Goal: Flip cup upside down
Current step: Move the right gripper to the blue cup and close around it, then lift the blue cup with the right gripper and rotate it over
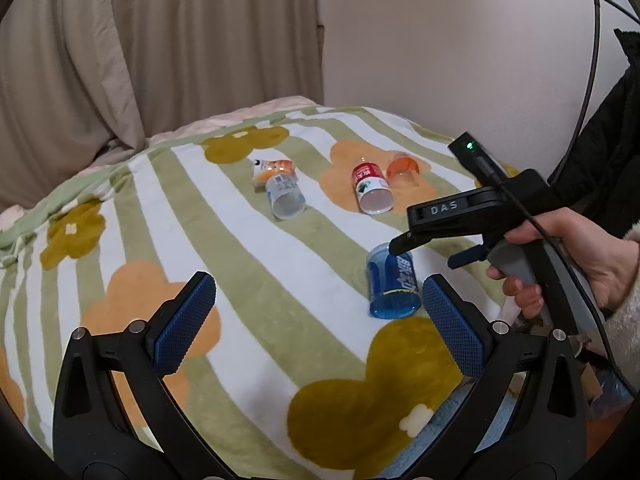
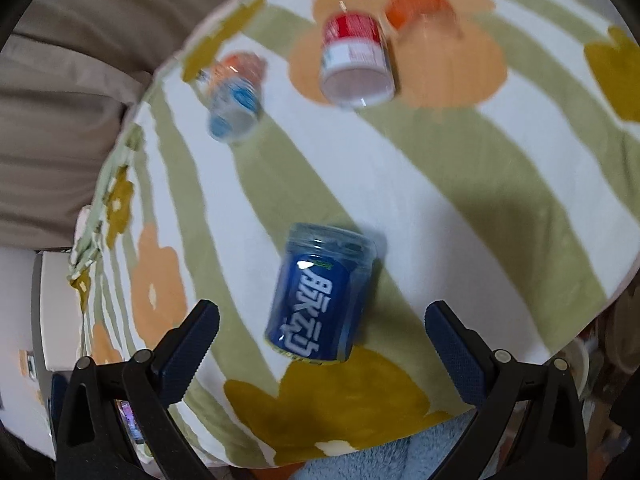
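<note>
A blue cup point(image 1: 393, 287) with white lettering stands mouth-down on the striped flower blanket point(image 1: 248, 264); it also shows in the right wrist view point(image 2: 320, 296), blurred. My right gripper point(image 2: 322, 340) is open, its jaws apart on either side of the blue cup and not touching it. In the left wrist view the right gripper point(image 1: 424, 250) hovers just above that cup. My left gripper point(image 1: 318, 324) is open and empty, low over the blanket to the left of the blue cup.
Further back lie a red-and-white cup point(image 1: 372, 194), an orange cup point(image 1: 404, 170), a clear cup point(image 1: 286, 198) and an orange-printed cup point(image 1: 274, 170). Curtains point(image 1: 140, 48) and a wall stand behind. The blanket's edge drops off at the right point(image 2: 592, 292).
</note>
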Demonstrator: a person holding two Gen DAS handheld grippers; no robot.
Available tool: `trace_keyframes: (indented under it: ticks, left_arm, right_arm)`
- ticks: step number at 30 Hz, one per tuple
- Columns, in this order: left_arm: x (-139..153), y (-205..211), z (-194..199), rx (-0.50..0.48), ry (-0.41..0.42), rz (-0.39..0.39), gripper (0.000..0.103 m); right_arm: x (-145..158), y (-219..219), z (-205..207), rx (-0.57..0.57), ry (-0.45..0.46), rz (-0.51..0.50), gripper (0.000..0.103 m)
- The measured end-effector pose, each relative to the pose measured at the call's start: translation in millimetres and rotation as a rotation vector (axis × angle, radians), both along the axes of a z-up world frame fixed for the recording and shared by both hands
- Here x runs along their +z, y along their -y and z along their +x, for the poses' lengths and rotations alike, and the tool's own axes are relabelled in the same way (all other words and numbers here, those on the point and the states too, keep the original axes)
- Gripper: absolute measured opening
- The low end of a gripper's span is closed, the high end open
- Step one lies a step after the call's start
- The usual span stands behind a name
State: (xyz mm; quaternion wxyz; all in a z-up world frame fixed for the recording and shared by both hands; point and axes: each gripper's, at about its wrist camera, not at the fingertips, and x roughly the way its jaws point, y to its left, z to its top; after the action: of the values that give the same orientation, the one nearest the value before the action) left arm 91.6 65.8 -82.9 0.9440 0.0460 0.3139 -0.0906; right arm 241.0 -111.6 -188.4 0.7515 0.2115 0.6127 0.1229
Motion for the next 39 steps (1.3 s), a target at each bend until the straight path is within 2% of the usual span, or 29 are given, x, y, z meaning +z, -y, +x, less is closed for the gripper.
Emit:
trace_keyframes:
  ticks: [8,10,21,25,30,33,39]
  left_arm:
    - [-14.2,-17.3,9.2,0.011,-0.040,-0.031,0.103]
    - [-17.5,-20.0,11.3,0.011,-0.050,-0.035,0.103]
    - [-27.6,-26.1,20.7,0.009,-0.078,-0.033,0.103]
    - [-29.1,-25.5,22.5,0.005,-0.082,-0.032,0.103]
    - [-29.2,-24.6,23.4,0.005,-0.082,-0.032,0.103]
    - [-29.8,-22.3,24.6,0.002,-0.080,-0.031,0.103]
    - [-33.1,-20.5,26.9,-0.003,-0.081,-0.040,0.103]
  right_arm:
    - [-22.9,-5.7,17.2,-0.018,-0.100,-0.022,0.102]
    - [-26.5,-8.4,20.2,-0.020,-0.113,-0.014,0.093]
    - [-44.5,-22.2,35.2,-0.007,-0.153,-0.026,0.076]
    - [-46.4,-25.3,39.6,-0.004,-0.146,-0.039,0.064]
    - [-48.4,-23.9,40.7,0.001,-0.149,-0.036,0.063]
    - [-41.3,-26.5,38.4,0.014,-0.114,-0.075,0.063]
    - [-6.2,-40.9,23.3,0.082,0.158,-0.208,0.063]
